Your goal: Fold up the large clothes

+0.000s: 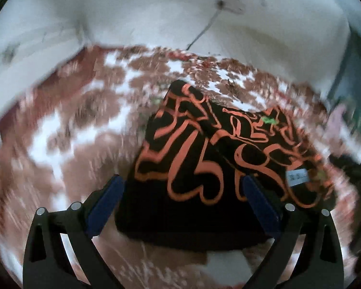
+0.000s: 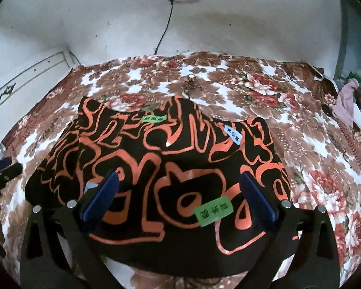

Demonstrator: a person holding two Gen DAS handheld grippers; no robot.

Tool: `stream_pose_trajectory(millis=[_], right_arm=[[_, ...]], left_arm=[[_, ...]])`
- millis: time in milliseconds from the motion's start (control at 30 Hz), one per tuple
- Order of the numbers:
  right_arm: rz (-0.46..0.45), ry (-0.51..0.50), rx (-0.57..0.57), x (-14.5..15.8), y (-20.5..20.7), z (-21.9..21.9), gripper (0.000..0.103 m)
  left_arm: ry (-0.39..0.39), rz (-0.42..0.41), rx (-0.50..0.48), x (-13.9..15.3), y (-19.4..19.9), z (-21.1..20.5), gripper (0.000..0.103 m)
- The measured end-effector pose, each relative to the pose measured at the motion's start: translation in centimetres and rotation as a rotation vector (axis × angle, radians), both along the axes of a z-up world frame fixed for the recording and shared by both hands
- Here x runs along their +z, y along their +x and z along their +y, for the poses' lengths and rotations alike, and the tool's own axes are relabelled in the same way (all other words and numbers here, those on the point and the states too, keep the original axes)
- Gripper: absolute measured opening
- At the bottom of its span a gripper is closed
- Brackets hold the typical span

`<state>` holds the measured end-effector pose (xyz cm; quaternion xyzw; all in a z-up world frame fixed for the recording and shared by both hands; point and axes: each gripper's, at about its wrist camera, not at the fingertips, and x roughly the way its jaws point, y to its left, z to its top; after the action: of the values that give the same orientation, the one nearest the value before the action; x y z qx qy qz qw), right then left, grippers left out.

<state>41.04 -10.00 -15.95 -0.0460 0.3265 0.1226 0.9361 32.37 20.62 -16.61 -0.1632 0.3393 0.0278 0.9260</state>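
Observation:
A black garment with orange swirl print (image 2: 156, 159) lies folded in a compact pile on a floral bedspread (image 2: 288, 110). It carries green labels (image 2: 213, 210) and a pale blue label (image 2: 233, 136). My right gripper (image 2: 179, 180) is open above the garment's near part, fingers spread wide and holding nothing. In the blurred left wrist view the same garment (image 1: 204, 159) lies ahead, and my left gripper (image 1: 183, 183) is open over its near edge, empty.
A white wall (image 2: 132, 19) with a socket and a hanging black cable (image 2: 164, 29) stands behind the bed. A white headboard (image 2: 29, 79) is at the left. Loose clothes (image 2: 346, 103) lie at the right edge. A small dark trinket (image 2: 191, 82) lies on the bedspread.

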Motion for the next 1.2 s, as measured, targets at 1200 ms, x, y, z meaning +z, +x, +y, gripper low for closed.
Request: stream_pose_trajectory(millis=[1200], right_arm=[[0.124,-0.066,-0.116,-5.0,4.9,1.0,0.098]], left_arm=[[-0.463,-0.088,0.072,-10.8,6.4,0.2,0.098]])
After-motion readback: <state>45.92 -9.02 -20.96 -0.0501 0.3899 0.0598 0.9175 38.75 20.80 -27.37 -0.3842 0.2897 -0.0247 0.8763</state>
